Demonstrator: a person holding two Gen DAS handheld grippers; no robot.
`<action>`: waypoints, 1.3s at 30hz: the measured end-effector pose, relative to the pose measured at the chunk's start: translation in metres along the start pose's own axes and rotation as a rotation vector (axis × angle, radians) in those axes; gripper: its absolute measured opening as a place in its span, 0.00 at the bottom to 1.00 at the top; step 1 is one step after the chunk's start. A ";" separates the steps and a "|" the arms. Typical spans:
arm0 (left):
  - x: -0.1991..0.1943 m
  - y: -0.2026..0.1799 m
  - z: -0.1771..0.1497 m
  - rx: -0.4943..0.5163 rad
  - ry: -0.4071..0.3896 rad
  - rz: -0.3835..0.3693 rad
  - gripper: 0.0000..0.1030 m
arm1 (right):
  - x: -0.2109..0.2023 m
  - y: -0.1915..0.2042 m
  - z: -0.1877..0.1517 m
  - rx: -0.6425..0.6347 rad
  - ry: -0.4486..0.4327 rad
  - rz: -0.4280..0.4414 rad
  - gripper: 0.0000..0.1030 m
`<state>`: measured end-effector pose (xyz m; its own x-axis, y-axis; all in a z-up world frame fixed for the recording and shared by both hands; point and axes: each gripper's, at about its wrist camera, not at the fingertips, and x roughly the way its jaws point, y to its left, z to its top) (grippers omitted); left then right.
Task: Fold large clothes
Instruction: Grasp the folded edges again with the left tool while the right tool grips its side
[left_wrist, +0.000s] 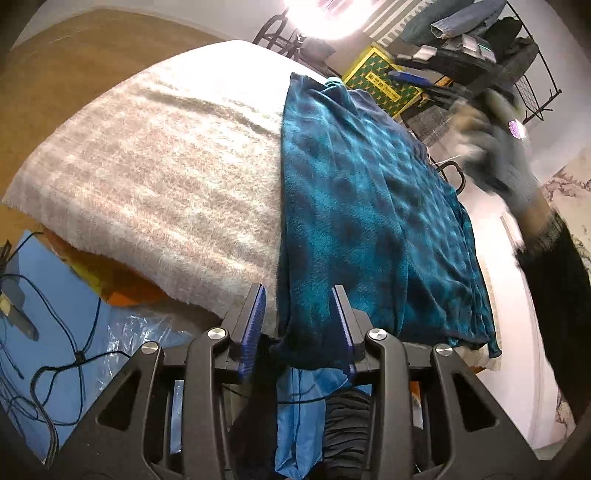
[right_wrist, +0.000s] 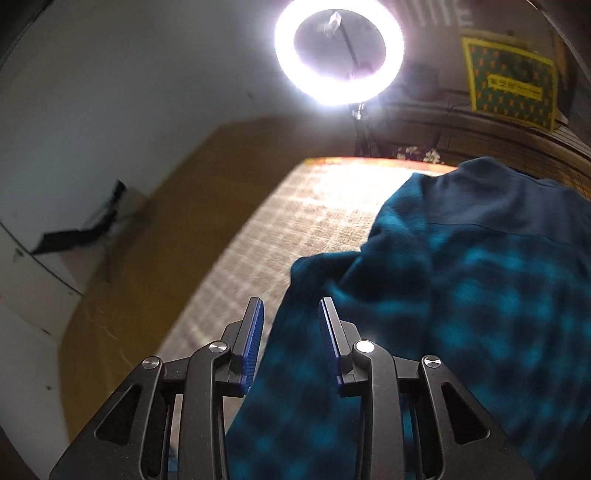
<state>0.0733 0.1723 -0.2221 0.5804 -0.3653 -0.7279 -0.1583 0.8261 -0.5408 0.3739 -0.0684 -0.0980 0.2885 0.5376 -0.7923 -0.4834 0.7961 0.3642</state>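
Both tools angle downward, released: left tool (left_wrist: 299, 295) and right tool (right_wrist: 291, 308) straddle the teal garment (left_wrist: 369, 206) without pinching

Teal-and-dark-blue mottled fleece garment (left_wrist: 369, 206) (right_wrist: 461, 288) lies folded into a long strip along the right side of the surface, near end draping over the edge, top end rumpled.

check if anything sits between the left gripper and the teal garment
Nothing visible does. The left gripper is open with the near edge of the teal garment lying right between its fingers, on the grey blanket.
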 end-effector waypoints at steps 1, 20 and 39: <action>0.000 0.001 -0.001 -0.013 -0.001 -0.004 0.35 | -0.021 -0.002 -0.009 0.001 -0.024 0.006 0.29; -0.004 -0.008 0.017 -0.265 -0.016 -0.046 0.49 | -0.189 -0.027 -0.119 -0.034 -0.131 0.010 0.48; 0.069 0.001 0.025 -0.212 0.141 -0.116 0.09 | -0.092 0.000 -0.145 -0.040 0.067 0.060 0.48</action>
<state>0.1331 0.1583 -0.2628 0.4896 -0.5203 -0.6997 -0.2698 0.6727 -0.6890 0.2275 -0.1584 -0.0962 0.2025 0.5628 -0.8014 -0.5314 0.7505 0.3928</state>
